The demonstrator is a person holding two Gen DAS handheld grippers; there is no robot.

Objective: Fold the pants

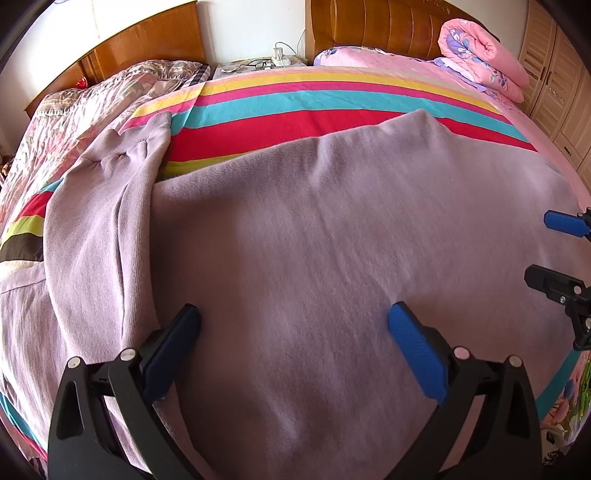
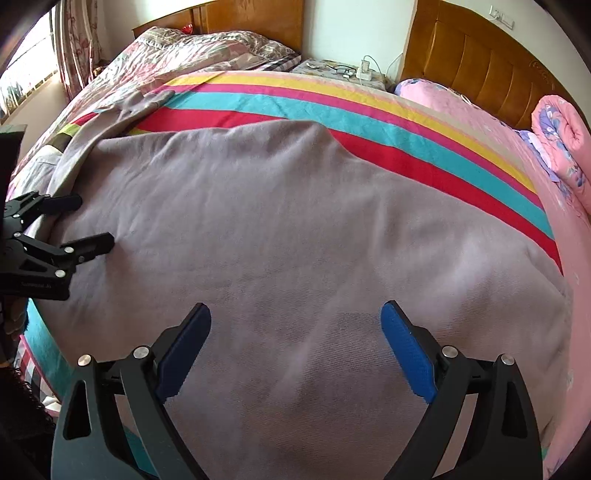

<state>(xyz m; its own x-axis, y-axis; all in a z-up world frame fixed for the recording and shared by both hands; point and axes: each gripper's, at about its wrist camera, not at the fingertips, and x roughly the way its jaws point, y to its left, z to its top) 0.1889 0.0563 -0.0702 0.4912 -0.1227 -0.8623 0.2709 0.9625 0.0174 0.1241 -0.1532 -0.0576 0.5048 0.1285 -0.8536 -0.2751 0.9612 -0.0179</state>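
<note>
Lilac knitted cotton pants [image 1: 295, 229] spread flat across rainbow-striped bedspread [image 1: 332, 107].

Above the pants, black left gripper with blue pads [image 1: 294, 325] spread wide, holding nothing; black right gripper [image 2: 295, 319] likewise wide and empty; beyond the pants, rolled pink floral quilt [image 1: 484, 55] near carved wooden headboard [image 1: 376, 29].

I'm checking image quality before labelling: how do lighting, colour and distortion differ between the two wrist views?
Left wrist view: bright and even, the pants read lilac, fisheye bows the striped blanket, corners vignetted. Right wrist view: dimmer, pants greyer, a soft shadow between the right tool fingers, window at left blown out, same barrel bend.
</note>
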